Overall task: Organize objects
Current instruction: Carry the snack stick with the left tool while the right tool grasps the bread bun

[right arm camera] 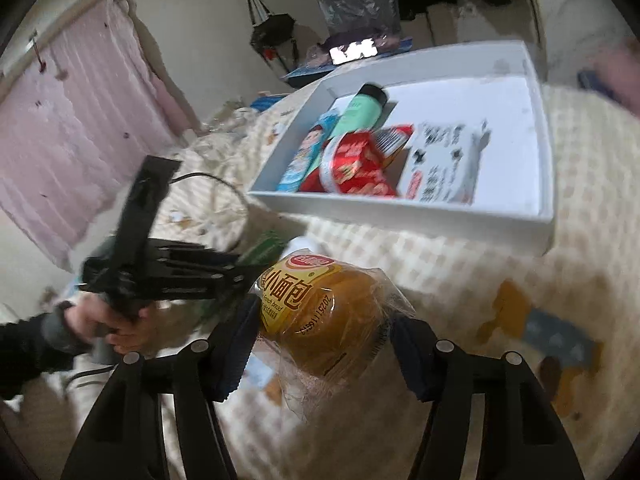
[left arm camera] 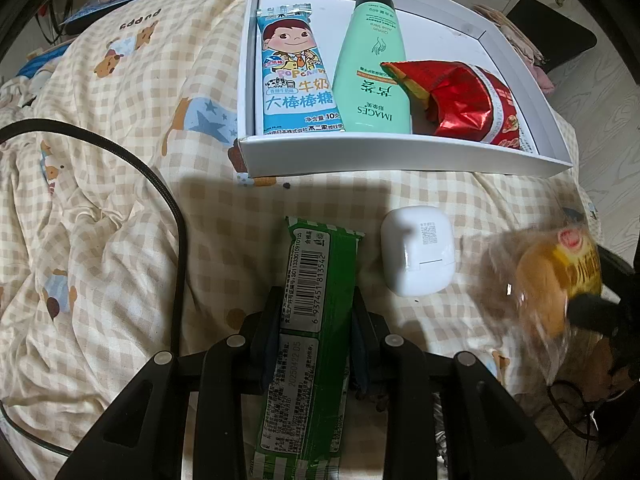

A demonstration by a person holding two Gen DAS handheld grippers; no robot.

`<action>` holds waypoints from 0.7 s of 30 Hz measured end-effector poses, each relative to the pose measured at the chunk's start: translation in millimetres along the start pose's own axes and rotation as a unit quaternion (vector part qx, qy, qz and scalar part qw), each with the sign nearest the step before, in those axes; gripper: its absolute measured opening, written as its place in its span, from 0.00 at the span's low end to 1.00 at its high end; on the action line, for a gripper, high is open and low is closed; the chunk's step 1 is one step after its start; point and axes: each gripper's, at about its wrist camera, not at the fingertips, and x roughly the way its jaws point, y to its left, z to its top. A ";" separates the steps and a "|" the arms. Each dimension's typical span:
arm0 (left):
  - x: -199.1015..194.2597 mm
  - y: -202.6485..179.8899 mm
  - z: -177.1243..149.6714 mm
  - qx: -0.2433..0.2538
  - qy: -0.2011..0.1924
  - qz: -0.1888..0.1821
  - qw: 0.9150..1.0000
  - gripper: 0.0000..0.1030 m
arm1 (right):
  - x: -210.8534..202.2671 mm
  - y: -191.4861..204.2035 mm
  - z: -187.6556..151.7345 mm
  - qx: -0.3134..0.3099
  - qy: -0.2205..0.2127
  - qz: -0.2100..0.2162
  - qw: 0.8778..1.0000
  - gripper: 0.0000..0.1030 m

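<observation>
The left gripper [left arm camera: 314,312] was closed on a green wrapped bar [left arm camera: 310,320], its fingers pressed against both long sides, the bar lying lengthwise on the checked bedspread [left arm camera: 120,208] with its barcode face up. The right gripper [right arm camera: 320,344] held a bagged bread roll [right arm camera: 320,312] in clear wrapping with a yellow label, the pads bearing on the wrapper at either side; that view was blurred. Just right of the green bar lay a white earbud case [left arm camera: 416,254], apart from it. A black cable [left arm camera: 168,200] curved across the bedspread to the left. Beyond these stood a white tray [left arm camera: 400,154] holding, left to right, a blue lollipop packet [left arm camera: 298,76], a mint-green bottle [left arm camera: 370,72] lying on its side, and a crumpled red snack bag [left arm camera: 460,100]. The right wrist view also showed a white printed packet [right arm camera: 444,164] in the tray beside the red bag.
</observation>
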 end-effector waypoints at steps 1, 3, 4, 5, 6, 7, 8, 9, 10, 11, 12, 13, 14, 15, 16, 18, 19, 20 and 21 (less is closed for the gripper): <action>0.0 0.0 -0.1 0.000 0.000 0.000 1.000 0.32 | 1.0 0.2 -1.6 0.004 0.001 0.009 1.000 0.61; 0.6 -0.3 0.4 0.000 0.000 0.000 1.000 0.32 | 3.2 0.6 -4.4 0.012 0.004 0.021 1.000 0.61; 0.1 0.2 -0.2 0.000 0.000 0.000 1.000 0.32 | 4.5 0.8 -5.8 0.014 0.005 0.025 1.000 0.61; 0.3 -0.5 -0.2 -0.001 0.000 -0.001 1.000 0.32 | 6.0 1.2 -6.4 0.015 0.006 0.025 1.000 0.61; 0.5 -1.3 -0.1 -0.001 -0.001 -0.001 1.000 0.32 | 7.4 2.2 -7.3 0.013 0.008 0.023 1.000 0.61; 0.5 -2.0 -0.2 -0.002 -0.001 -0.002 1.000 0.32 | 8.1 3.1 -8.3 0.010 0.010 0.020 1.000 0.61; 0.5 -2.8 -0.3 -0.002 -0.002 -0.002 1.000 0.32 | 8.7 4.2 -8.8 0.008 0.011 0.019 1.000 0.61; 0.4 -4.3 -0.3 -0.001 -0.003 -0.001 1.000 0.32 | 9.3 5.0 -8.9 0.006 0.012 0.019 1.000 0.61; 0.0 -5.4 -0.4 -0.001 -0.004 0.000 1.000 0.31 | 9.8 5.0 -8.6 0.006 0.013 0.021 1.000 0.61; -0.8 -6.4 -0.5 -0.001 -0.006 0.000 1.000 0.30 | 10.5 4.7 -8.6 0.007 0.013 0.022 1.000 0.61; -1.9 -7.0 -0.7 -0.002 -0.007 -0.001 1.000 0.30 | 10.8 4.6 -8.7 0.008 0.013 0.023 1.000 0.61; -3.8 -7.4 -0.8 -0.004 -0.010 -0.003 1.000 0.29 | 11.2 4.7 -8.8 0.008 0.013 0.024 1.000 0.61; -6.9 -7.7 -1.1 -0.007 -0.015 -0.004 1.000 0.29 | 11.5 4.2 -8.7 0.007 0.013 0.024 1.000 0.61; -9.2 -7.9 -1.4 -0.008 -0.018 -0.005 1.000 0.29 | 10.8 4.0 -8.4 0.007 0.012 0.025 1.000 0.61; -13.0 -8.8 -1.9 -0.008 -0.022 -0.006 1.000 0.29 | 9.6 3.6 -8.3 0.008 0.010 0.026 1.000 0.61; -22.4 -10.6 -3.7 -0.010 -0.032 -0.008 0.999 0.28 | 8.2 3.4 -7.6 0.008 0.009 0.029 1.000 0.61; -26.2 -10.5 -3.2 -0.011 -0.035 -0.011 0.999 0.28 | 6.8 3.4 -7.1 0.008 0.006 0.028 1.000 0.61; -29.1 -10.0 -1.8 -0.012 -0.038 -0.014 0.999 0.28 | 5.5 3.3 -6.6 0.008 0.005 0.031 0.999 0.61; -34.6 -12.8 -1.7 -0.014 -0.042 -0.016 0.999 0.28 | 4.8 3.3 -6.2 0.008 0.003 0.032 0.999 0.61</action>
